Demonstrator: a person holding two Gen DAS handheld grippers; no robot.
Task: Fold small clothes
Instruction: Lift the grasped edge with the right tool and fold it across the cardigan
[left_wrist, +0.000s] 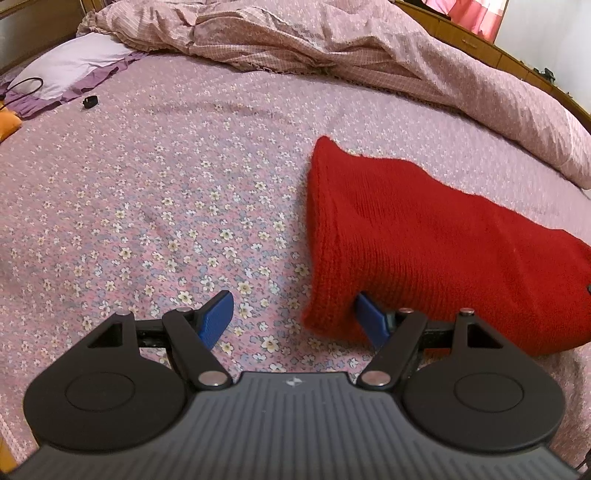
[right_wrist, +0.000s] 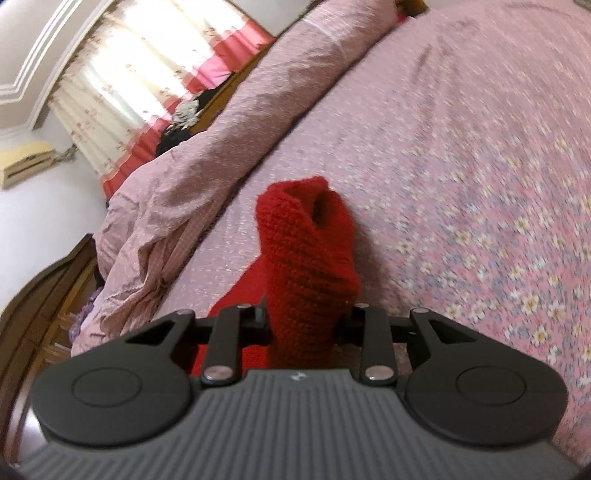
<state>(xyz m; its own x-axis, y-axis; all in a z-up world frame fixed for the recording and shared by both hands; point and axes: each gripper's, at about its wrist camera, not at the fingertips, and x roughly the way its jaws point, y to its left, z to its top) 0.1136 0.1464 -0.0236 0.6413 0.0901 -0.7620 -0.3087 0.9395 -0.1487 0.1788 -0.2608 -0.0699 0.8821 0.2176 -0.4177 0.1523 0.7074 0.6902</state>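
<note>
The red knit lies on the flowered sheet, near you and to the right in the left camera, and one end of it is bunched into a roll that rises out of your right claw. That claw is clamped on the wool, jaws pressed in on either side of the roll, which stands tilted up off the bed while the rest of the piece trails down to the sheet below it.

Your left claw is spread wide and holds nothing. Its left pad hangs over bare sheet; the right pad is tucked against the near corner of the knit, touching or just under the edge, I can't tell which.

So you're mid-fold, by my reading: one end lifted and ready to carry over, the other end flat. What the knit is, hat or sleeve or something else, I can't say.

Next, I'd pin that near corner with the left, or close on it, so the flat part doesn't drag. Then bring the right across and lay its end on top, edges matched. Watch the stretch; loose knit sags and rolls.

The rumpled quilt is heaped along the far side, well apart from the work.
</note>
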